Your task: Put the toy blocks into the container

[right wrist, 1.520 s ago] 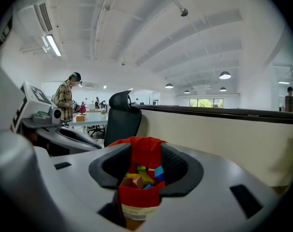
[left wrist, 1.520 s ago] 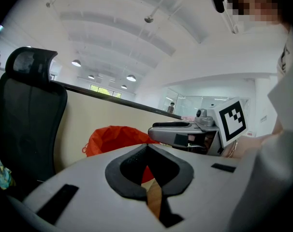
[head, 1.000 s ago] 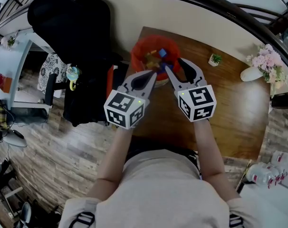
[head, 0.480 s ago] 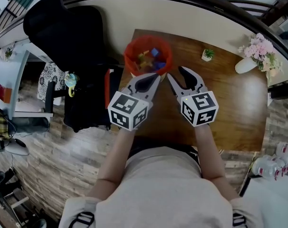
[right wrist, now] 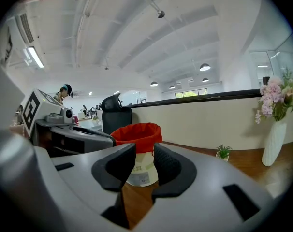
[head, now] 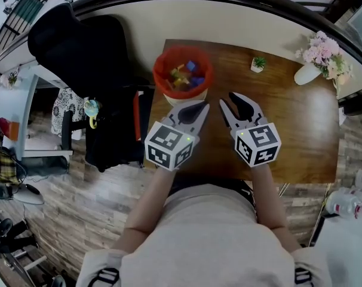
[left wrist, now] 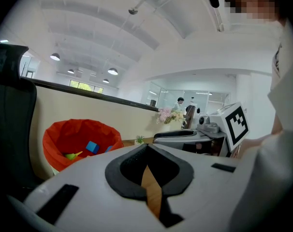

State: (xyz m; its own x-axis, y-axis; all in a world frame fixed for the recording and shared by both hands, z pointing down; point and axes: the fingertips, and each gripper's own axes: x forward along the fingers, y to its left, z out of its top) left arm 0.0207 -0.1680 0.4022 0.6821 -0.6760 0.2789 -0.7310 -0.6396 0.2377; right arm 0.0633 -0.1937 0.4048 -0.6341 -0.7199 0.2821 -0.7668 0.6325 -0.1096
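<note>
Change, position: both tongs now sit nearer the person than a second ago. Their tips were at the rim of the red-lined container (head: 160, 70) and are now drawn back, clear of it.
Change, right tongs (head: 227, 100): the jaws have just been closing. They stand partly apart and released, with nothing between them.
Left tongs (head: 203, 104): clenched, tips together, holding nothing.
Task's thing: the toy blocks (head: 184, 75) lie inside the container. It stands just ahead of the left tongs and ahead and to the left of the right tongs.
Meaning for the task: a drop-off appears finished. No block shows on the desk (head: 288, 130) in the head view, so the job is probably complete or close to it.
Head view only: it shows the whole desk top at once. The small potted plant (head: 258, 63) and the vase of pink flowers (head: 317, 64) are well beyond and to the right of the right tongs. A black office chair (head: 79, 40) stands off to the left of the left tongs.
Left gripper view only: it looks into the container's mouth, where a blue block (left wrist: 92, 147) and a green piece rest low against the red liner.
Right gripper view only: it shows the container's pale outer wall with a label below the liner, seen through the gap between the jaws. The contents are hidden there.
</note>
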